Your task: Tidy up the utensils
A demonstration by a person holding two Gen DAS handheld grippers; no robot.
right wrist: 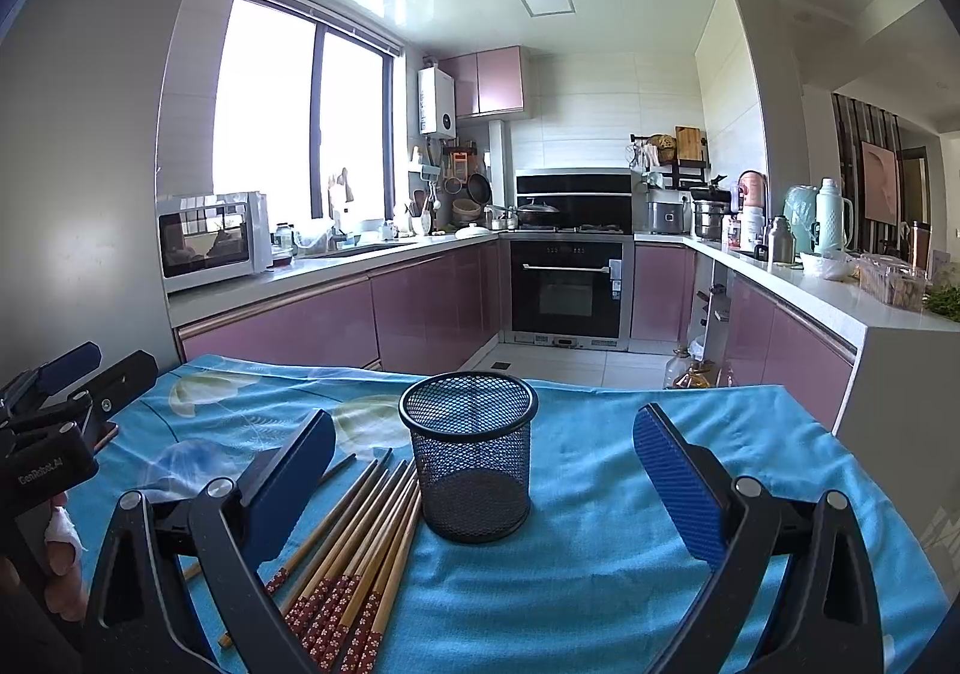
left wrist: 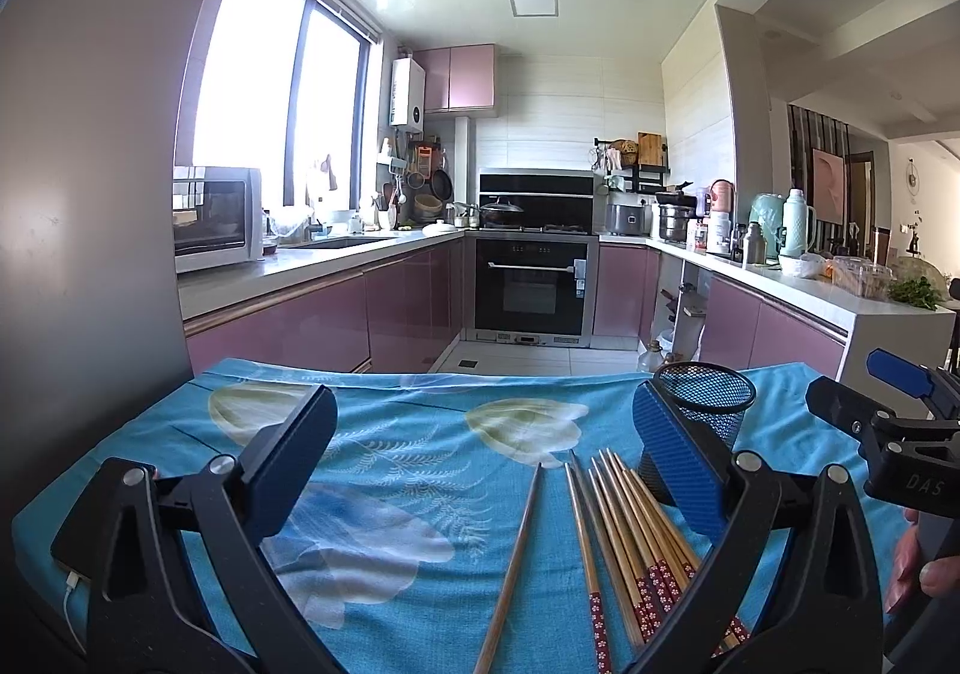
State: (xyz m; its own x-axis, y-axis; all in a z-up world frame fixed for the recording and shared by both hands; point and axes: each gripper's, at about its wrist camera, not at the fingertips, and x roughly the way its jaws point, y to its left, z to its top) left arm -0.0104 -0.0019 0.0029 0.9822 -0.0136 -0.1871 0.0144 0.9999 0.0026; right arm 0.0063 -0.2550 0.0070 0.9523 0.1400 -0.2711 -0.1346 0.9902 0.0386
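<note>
both grippers, left gripper (left wrist: 483,437) & right gripper (right wrist: 483,449), are wide open w/ nothing held, so the thin wooden chopsticks w/ red flowery ends (left wrist: 624,530) under the left one could roll off, or the tall black wire-mesh cup (right wrist: 470,458) between the right one's fingers could tip if bumped.

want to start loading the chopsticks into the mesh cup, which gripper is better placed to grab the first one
Left, I'd say. The left gripper is open with the chopsticks lying between its fingers. The right gripper is open around the mesh cup, with the chopsticks off by its left finger.

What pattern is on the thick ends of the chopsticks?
Dark red with small white flowers on the chopsticks; the right wrist view shows it best.
</note>
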